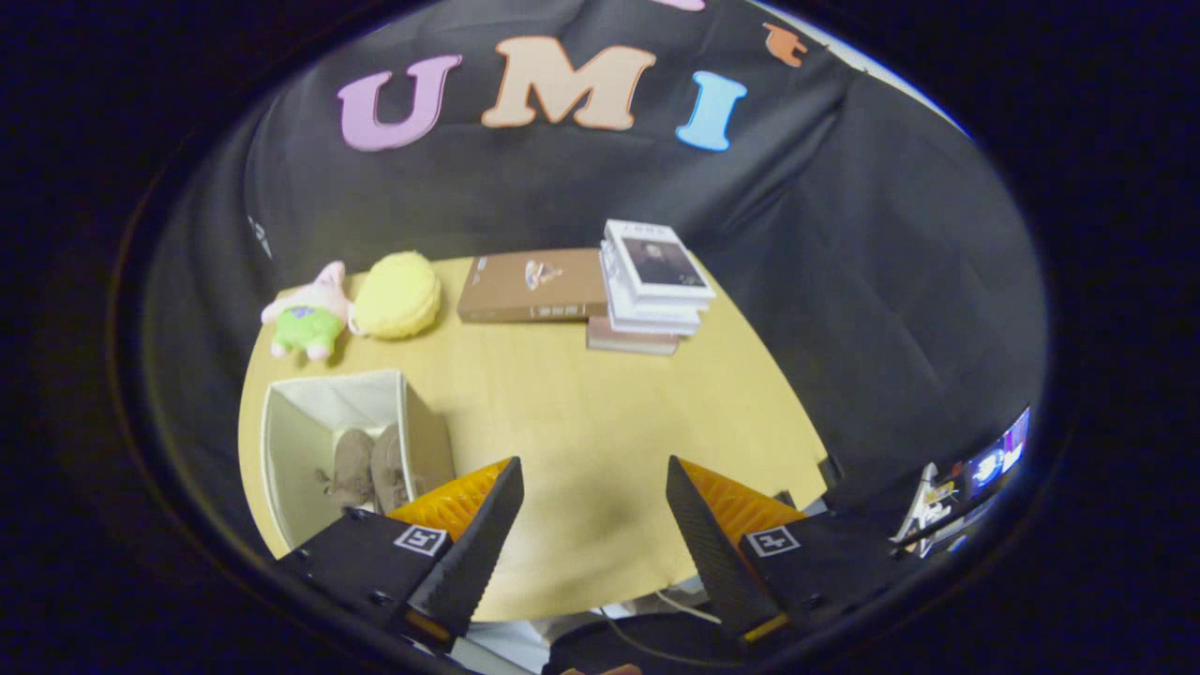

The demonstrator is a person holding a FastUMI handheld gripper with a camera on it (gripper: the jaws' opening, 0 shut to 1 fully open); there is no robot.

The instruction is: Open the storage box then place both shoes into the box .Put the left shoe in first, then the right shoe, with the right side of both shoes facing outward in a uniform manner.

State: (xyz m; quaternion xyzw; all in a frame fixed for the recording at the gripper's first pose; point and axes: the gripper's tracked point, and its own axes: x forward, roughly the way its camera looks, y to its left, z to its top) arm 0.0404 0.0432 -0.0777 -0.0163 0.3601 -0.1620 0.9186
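Note:
The cream storage box [281,441] stands open on the wooden table [581,403], just left of my left finger. Two brownish shoes [367,469] lie side by side inside it, partly hidden behind the left finger. My gripper [592,473] hovers above the table's near edge, to the right of the box, open, with only bare tabletop between its fingers.
A pink and green plush toy [307,317] and a yellow round cushion [397,294] lie at the table's far left. A brown book [531,285] and a stack of books [651,281] sit at the far side. A lit screen [996,461] shows beyond the table's right edge.

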